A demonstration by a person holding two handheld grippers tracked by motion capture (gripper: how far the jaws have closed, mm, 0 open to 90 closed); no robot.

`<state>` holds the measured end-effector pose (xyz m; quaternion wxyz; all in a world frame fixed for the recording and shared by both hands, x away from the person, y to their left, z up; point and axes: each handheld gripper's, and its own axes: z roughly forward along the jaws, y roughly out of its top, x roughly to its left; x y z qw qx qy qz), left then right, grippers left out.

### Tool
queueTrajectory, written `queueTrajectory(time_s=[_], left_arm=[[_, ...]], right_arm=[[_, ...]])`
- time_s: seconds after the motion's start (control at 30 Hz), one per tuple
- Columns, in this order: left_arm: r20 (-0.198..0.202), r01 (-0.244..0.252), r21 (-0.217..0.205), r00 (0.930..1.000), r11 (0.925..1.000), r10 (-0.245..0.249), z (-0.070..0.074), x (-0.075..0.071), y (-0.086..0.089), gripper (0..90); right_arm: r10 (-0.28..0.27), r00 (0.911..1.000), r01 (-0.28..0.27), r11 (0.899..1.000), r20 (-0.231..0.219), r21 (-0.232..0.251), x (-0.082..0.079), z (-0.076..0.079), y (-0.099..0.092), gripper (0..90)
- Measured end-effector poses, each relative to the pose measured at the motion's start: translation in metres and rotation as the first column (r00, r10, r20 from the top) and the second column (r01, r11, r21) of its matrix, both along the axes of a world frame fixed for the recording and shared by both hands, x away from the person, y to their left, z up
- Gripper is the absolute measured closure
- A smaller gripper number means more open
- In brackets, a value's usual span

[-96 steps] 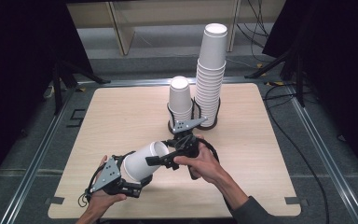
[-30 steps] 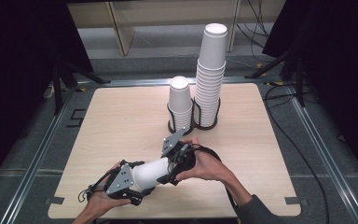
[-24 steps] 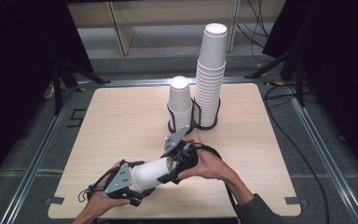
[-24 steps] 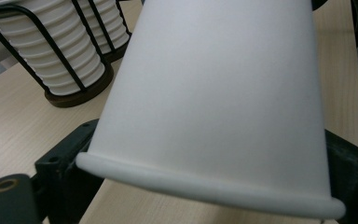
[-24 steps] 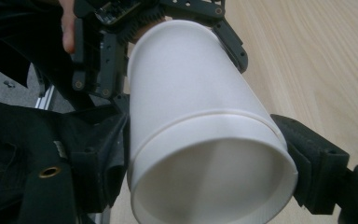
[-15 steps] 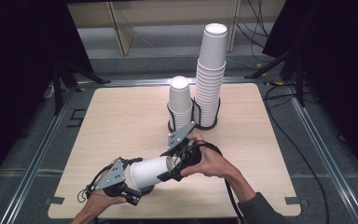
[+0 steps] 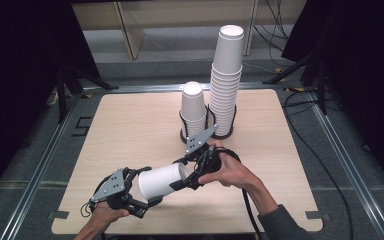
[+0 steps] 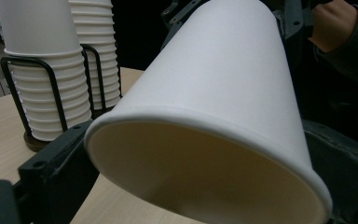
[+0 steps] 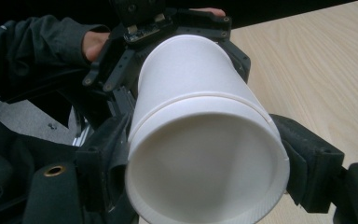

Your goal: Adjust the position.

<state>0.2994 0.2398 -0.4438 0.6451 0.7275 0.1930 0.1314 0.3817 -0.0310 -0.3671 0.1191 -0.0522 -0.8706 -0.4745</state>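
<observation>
A white paper cup point(image 7: 160, 181) lies on its side just above the table's near edge, held between both grippers. My left gripper point(image 7: 150, 185) has its jaws on either side of the cup's open mouth. They have just been closing and touch the rim point(image 8: 121, 114) on both sides. My right gripper point(image 7: 180, 175) is shut on the other end. In the right gripper view its jaws point(image 9: 205, 158) clamp that end, and a rim ring point(image 9: 200, 99) partway along suggests one cup sleeved in another.
Two stacks of white cups stand in black wire holders at the middle back of the wooden table point(image 7: 130, 125): a short stack point(image 7: 193, 107) and a tall stack point(image 7: 227, 75). Black cables trail off the table's right side.
Since 3.2 s ago the right gripper has come down onto the cup's far end. Over the last second the left gripper slid slightly left along the cup, so more of it shows.
</observation>
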Motion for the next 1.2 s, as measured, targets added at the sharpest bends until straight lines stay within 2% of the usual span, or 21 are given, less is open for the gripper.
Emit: queueTrajectory(time_s=[0.13, 0.2, 0.47, 0.57, 0.6, 0.63, 0.7, 0.73, 0.77, 0.8, 0.87, 0.9, 0.97, 1.0, 1.03, 1.07, 1.1, 1.13, 1.17, 1.2], left_arm=[[0.006, -0.005, -0.017, 1.0, 0.9998, 0.005, 0.001, 0.0, 0.002, 4.5], [0.009, 0.004, -0.021, 1.0, 0.9998, -0.004, 0.001, 0.0, 0.002, 5.5], [0.028, 0.023, 0.014, 0.9993, 0.9997, -0.023, 0.005, -0.001, 0.004, 11.0], [0.036, 0.036, 0.044, 0.9987, 0.9984, -0.037, 0.006, -0.001, 0.004, 13.2], [0.045, 0.04, 0.051, 0.9981, 0.9979, -0.043, 0.006, -0.001, 0.003, 14.2], [0.039, 0.038, 0.072, 0.9984, 0.9967, -0.04, 0.006, -0.002, 0.003, 14.5], [0.041, 0.047, 0.089, 0.9979, 0.9949, -0.051, 0.006, -0.002, 0.001, 15.1], [0.043, 0.052, 0.095, 0.9975, 0.9941, -0.056, 0.005, -0.003, 0.0, 15.4], [0.042, 0.055, 0.112, 0.9973, 0.9922, -0.06, 0.005, -0.003, 0.0, 15.6], [0.045, 0.052, 0.121, 0.9973, 0.9913, -0.058, 0.005, -0.003, -0.001, 15.7], [0.051, 0.045, 0.146, 0.9973, 0.9883, -0.053, 0.005, -0.003, -0.002, 15.8], [0.046, 0.036, 0.17, 0.998, 0.9848, -0.044, 0.005, -0.004, -0.002, 15.8], [0.046, 0.03, 0.201, 0.9981, 0.9792, -0.04, 0.004, -0.003, -0.002, 15.8], [0.048, 0.032, 0.195, 0.998, 0.9804, -0.042, 0.003, -0.002, -0.004, 15.8], [0.038, 0.029, 0.213, 0.9985, 0.9766, -0.038, 0.004, -0.003, -0.004, 15.8], [0.037, 0.032, 0.228, 0.9984, 0.9732, -0.041, 0.004, -0.003, -0.005, 15.8], [0.033, 0.03, 0.221, 0.9987, 0.9749, -0.039, 0.002, -0.003, -0.007, 15.8], [0.028, 0.032, 0.24, 0.9988, 0.9702, -0.04, 0.003, -0.003, -0.006, 15.8], [0.028, 0.039, 0.237, 0.9985, 0.9707, -0.047, 0.001, -0.002, -0.008, 15.8], [0.023, 0.034, 0.262, 0.9988, 0.9643, -0.042, 0.002, -0.003, -0.007, 15.8]], right_arm=[[0.003, 1.0, -0.003, 1.0, 0.002, 0.014, 0.001, 0.001, -0.001, 26.1], [0.003, 0.9999, -0.002, 1.0, -0.013, 0.023, 0.002, 0.0, -0.002, 26.2], [0.013, 0.9998, -0.012, 0.999, -0.016, 0.033, 0.004, -0.001, -0.005, 26.5], [0.011, 0.9998, -0.011, 1.0, -0.019, 0.022, 0.004, -0.002, -0.006, 25.3], [-0.002, 0.9993, 0.002, 1.0, -0.037, 0.0, 0.003, -0.001, -0.006, 24.3], [-0.007, 0.9997, 0.007, 1.0, -0.024, -0.014, 0.003, -0.002, -0.006, 23.9], [0.002, 0.9999, -0.001, 1.0, 0.016, -0.031, 0.002, -0.002, -0.005, 22.9], [-0.009, 1.0, 0.009, 0.999, -0.001, -0.053, -0.001, -0.002, -0.004, 22.5], [0.005, 0.9997, -0.004, 0.999, 0.024, -0.054, 0.0, -0.002, -0.003, 21.8], [0.003, 0.9996, 0.0, 0.997, 0.029, -0.075, -0.001, -0.002, -0.002, 19.8], [-0.005, 0.997, 0.013, 0.993, 0.077, -0.114, -0.002, 0.001, -0.002, 17.3], [-0.004, 0.9962, 0.015, 0.991, 0.087, -0.131, -0.004, 0.003, -0.003, 17.5], [-0.009, 0.9888, 0.038, 0.981, 0.149, -0.191, -0.009, 0.009, -0.004, 17.4], [0.006, 0.9849, 0.029, 0.979, 0.173, -0.2, -0.011, 0.01, -0.003, 17.5], [0.001, 0.9829, 0.041, 0.974, 0.184, -0.222, -0.014, 0.011, -0.002, 17.8], [0.024, 0.9771, 0.029, 0.97, 0.211, -0.241, -0.016, 0.011, 0.0, 18.1], [0.031, 0.9717, 0.034, 0.963, 0.234, -0.269, -0.018, 0.01, 0.002, 18.3], [0.035, 0.968, 0.043, 0.952, 0.249, -0.303, -0.02, 0.009, 0.005, 18.4], [0.042, 0.9672, 0.04, 0.949, 0.251, -0.314, -0.022, 0.008, 0.007, 18.8], [0.05, 0.9618, 0.046, 0.94, 0.269, -0.338, -0.023, 0.006, 0.009, 18.9]])
